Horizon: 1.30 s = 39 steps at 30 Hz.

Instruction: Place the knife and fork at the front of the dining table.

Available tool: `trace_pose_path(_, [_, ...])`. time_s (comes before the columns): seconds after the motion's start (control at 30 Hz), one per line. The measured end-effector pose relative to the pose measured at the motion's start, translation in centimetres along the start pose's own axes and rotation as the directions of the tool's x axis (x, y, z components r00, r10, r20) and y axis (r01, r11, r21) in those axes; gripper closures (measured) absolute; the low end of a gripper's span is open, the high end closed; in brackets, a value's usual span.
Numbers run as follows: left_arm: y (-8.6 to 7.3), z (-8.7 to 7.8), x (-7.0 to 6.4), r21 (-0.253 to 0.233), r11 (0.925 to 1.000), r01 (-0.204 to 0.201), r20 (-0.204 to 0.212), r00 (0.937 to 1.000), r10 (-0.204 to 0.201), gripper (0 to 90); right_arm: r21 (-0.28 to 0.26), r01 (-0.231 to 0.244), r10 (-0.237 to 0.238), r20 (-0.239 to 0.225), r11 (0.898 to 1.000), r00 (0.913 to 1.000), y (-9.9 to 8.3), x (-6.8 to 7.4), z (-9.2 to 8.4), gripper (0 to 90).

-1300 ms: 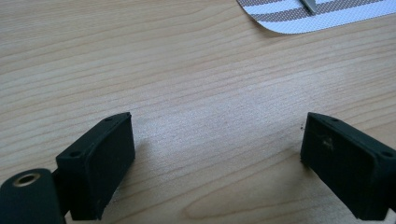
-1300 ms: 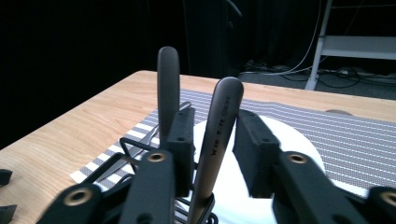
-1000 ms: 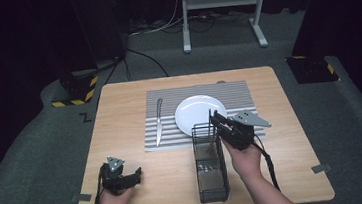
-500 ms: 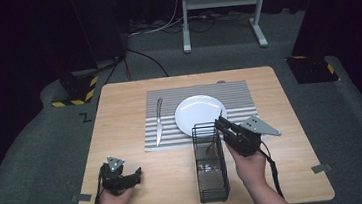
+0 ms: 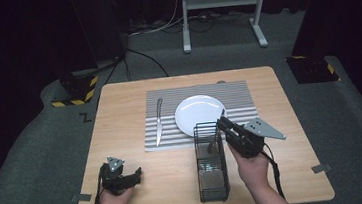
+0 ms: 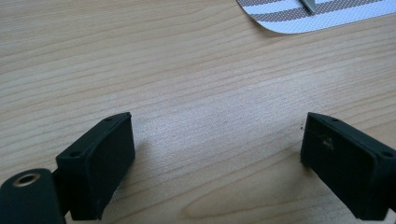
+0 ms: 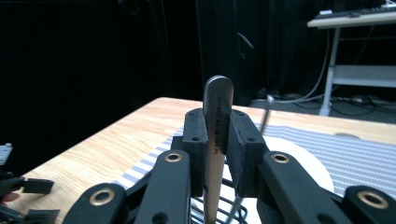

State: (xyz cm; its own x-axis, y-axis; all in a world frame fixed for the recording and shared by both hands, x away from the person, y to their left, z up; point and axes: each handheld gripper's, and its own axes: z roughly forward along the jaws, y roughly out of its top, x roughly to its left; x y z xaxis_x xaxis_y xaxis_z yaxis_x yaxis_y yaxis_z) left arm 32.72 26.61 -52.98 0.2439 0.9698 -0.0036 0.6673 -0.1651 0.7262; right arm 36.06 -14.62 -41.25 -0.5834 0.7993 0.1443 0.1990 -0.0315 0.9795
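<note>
My right gripper (image 5: 224, 123) (image 7: 218, 128) is shut on the flat metal handle of a piece of cutlery (image 7: 218, 95). It holds the piece above the far end of a black wire basket (image 5: 212, 179), and the shaft (image 5: 215, 140) slants down inside the basket. What kind of cutlery it is I cannot tell. My left gripper (image 5: 135, 175) (image 6: 215, 154) rests low over the bare wood at the table's near left, open, with nothing between its pads.
A white plate (image 5: 199, 111) and a table knife (image 5: 158, 121) lie on a striped placemat (image 5: 239, 96) (image 6: 322, 18) at the table's middle. A second thin metal piece (image 7: 265, 112) stands up just beyond my right jaws. Dark floor surrounds the table (image 5: 120, 113).
The right gripper has shifted slightly right and toward the near edge, keeping the cutlery in its jaws. The left gripper has stayed put.
</note>
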Motion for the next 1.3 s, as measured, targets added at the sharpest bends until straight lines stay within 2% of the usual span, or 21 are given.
trace_pose_path(0.2, [0.0, 0.0, 0.0, 0.001, 1.0000, 0.000, 0.000, 1.0000, 0.000, 10.0, -0.030, -0.011, 0.010, -0.044, 0.999, 0.9990, 0.8, 1.0, -0.1, 78.6])
trace_pose_path(0.27, [0.0, 0.0, 0.0, 0.001, 1.0000, -0.001, 0.000, 1.0000, 0.001, 10.0, -0.037, -0.008, 0.006, -0.045, 0.999, 0.9990, 1.0, 1.2, -0.1, 78.6])
trace_pose_path(0.37, [0.0, 0.0, 0.0, -0.001, 1.0000, 0.000, 0.000, 1.0000, 0.000, 10.0, -0.076, 0.009, -0.013, -0.049, 0.997, 0.9987, 1.9, 2.0, -0.4, 78.6])
trace_pose_path(0.63, [0.0, 0.0, 0.0, 0.001, 1.0000, -0.001, 0.003, 1.0000, 0.001, 9.9, -0.135, 0.021, -0.027, -0.049, 0.991, 0.9984, 3.5, 2.4, -1.1, 78.6])
trace_pose_path(0.9, [0.0, 0.0, 0.0, -0.001, 1.0000, 0.000, 0.004, 1.0000, 0.000, 9.9, -0.200, 0.020, -0.031, -0.050, 0.980, 0.9983, 5.7, 2.4, -2.4, 78.6])
trace_pose_path(1.13, [0.0, 0.0, 0.0, -0.003, 1.0000, 0.003, 0.003, 1.0000, -0.003, 9.9, -0.266, 0.031, -0.047, -0.056, 0.963, 0.9973, 7.9, 2.8, -4.4, 78.6])
trace_pose_path(1.3, [0.0, 0.0, 0.0, -0.003, 1.0000, 0.003, 0.003, 1.0000, -0.003, 9.9, -0.292, 0.059, -0.070, -0.027, 0.954, 0.9972, 8.8, 2.5, -5.5, 78.7])
